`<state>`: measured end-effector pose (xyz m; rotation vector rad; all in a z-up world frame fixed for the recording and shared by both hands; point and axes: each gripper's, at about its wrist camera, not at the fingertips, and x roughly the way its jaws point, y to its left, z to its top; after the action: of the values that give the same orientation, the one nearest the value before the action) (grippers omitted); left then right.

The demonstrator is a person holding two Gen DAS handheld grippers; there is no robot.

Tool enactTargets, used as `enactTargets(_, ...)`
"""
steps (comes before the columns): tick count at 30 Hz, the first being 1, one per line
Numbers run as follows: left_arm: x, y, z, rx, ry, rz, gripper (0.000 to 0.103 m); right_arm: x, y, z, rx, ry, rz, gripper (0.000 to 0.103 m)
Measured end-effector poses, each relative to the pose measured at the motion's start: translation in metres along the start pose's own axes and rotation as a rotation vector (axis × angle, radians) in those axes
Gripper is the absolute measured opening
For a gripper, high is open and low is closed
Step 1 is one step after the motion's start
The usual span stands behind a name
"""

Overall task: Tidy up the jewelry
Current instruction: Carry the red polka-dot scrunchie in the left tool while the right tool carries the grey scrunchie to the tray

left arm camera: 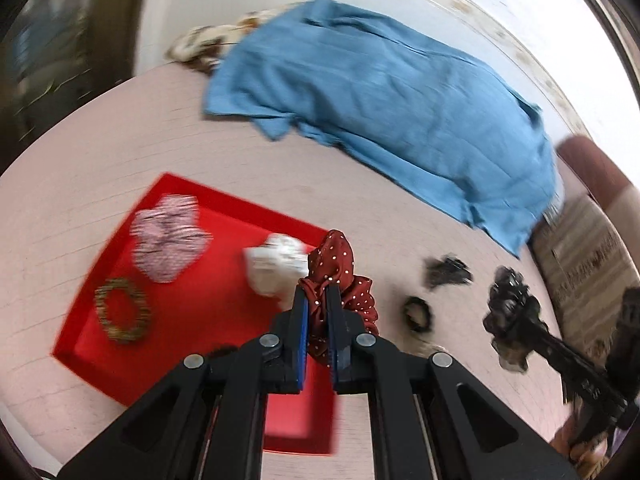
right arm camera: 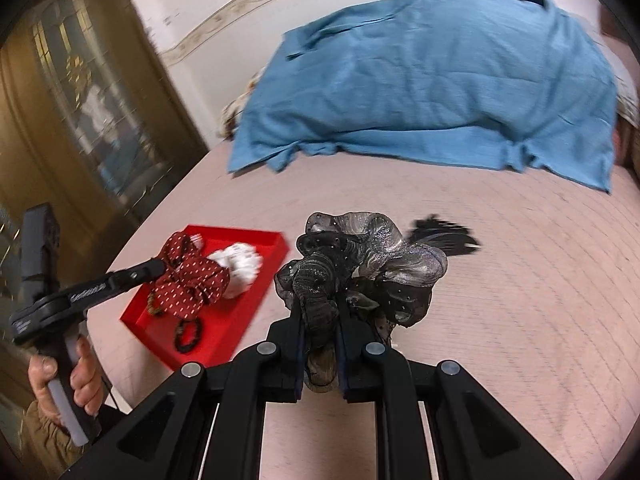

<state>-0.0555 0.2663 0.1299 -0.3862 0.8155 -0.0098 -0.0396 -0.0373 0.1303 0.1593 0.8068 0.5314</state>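
Note:
My left gripper (left arm camera: 318,300) is shut on a dark red scrunchie with white dots (left arm camera: 340,268), held above the near right corner of a red tray (left arm camera: 208,312). In the tray lie a pink striped scrunchie (left arm camera: 168,236), a white scrunchie (left arm camera: 276,268) and a brownish hair tie (left arm camera: 122,314). My right gripper (right arm camera: 318,308) is shut on a sheer black and silver scrunchie (right arm camera: 372,272), lifted over the pink bedcover. In the right wrist view the left gripper (right arm camera: 160,268) carries the red scrunchie (right arm camera: 192,284) over the tray (right arm camera: 228,336), where a black hair tie (right arm camera: 188,334) lies.
A small black hair tie (left arm camera: 418,314) and a black feathery piece (left arm camera: 446,272) lie on the bedcover right of the tray. A blue cloth (right arm camera: 432,80) covers the far side of the bed. A patterned cushion (left arm camera: 592,264) sits at the right edge. A glass-fronted cabinet (right arm camera: 80,100) stands to the left.

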Motion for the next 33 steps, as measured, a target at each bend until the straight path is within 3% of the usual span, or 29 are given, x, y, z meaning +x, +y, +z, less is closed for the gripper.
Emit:
enactTargets(5,0.004,0.046,0.002,-0.086,0.001,0.049,0.008,0.028,0.043,0.003,-0.067,0.044,0.042,0.013)
enactTargets(13,0.019,0.080,0.000,-0.105,0.022,0.167,0.008,0.084,0.104,0.000,-0.178,0.122,0.079,0.013)
enactTargets(21,0.034,0.104,-0.006,-0.160,0.075,0.223,0.008,0.131,0.129,-0.013,-0.236,0.206,0.094,0.014)
enactTargets(25,0.037,0.103,-0.007,-0.140,0.063,0.281,0.008,0.148,0.132,-0.019,-0.243,0.239,0.083,0.014)
enactTargets(33,0.035,0.099,-0.006,-0.113,0.036,0.328,0.009,0.161,0.138,-0.024,-0.231,0.272,0.120,0.014)
